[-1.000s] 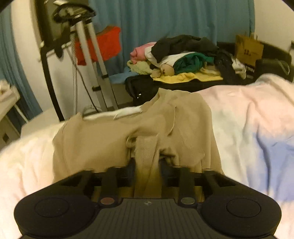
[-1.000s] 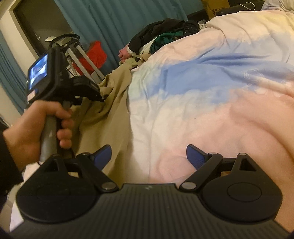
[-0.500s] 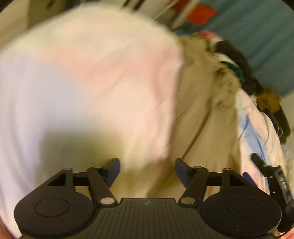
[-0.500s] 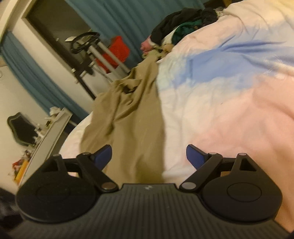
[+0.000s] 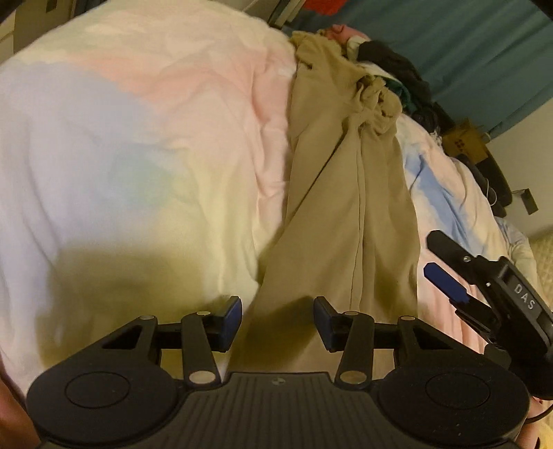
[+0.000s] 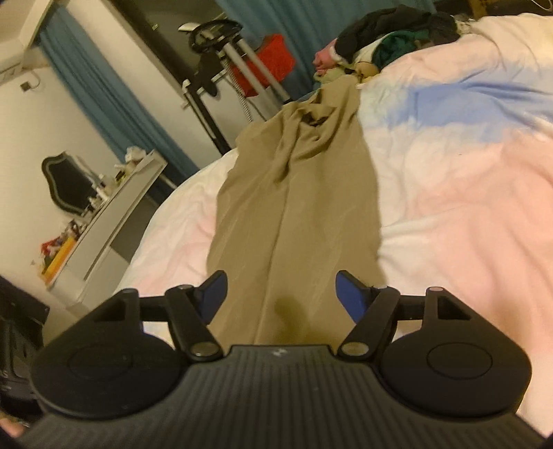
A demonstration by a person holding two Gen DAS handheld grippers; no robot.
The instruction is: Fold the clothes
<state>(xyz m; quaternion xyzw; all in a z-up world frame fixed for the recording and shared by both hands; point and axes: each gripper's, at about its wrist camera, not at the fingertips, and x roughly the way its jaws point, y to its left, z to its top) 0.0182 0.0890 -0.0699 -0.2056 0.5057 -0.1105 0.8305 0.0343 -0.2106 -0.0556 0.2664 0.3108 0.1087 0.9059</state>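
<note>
1. Letting go of the bunched waistband a second ago, our left gripper [image 5: 276, 319] now hovers spread over the leg end of the khaki trousers [image 5: 349, 193].
2. Our right gripper [image 6: 280, 293] is spread too, empty, above the same end.
3. We judge the trousers laid out along the pastel duvet [image 5: 138, 138], ready for a lengthwise fold.
4. Count: one pair of trousers, one clothes pile [image 6: 390, 31], two grippers.
</note>
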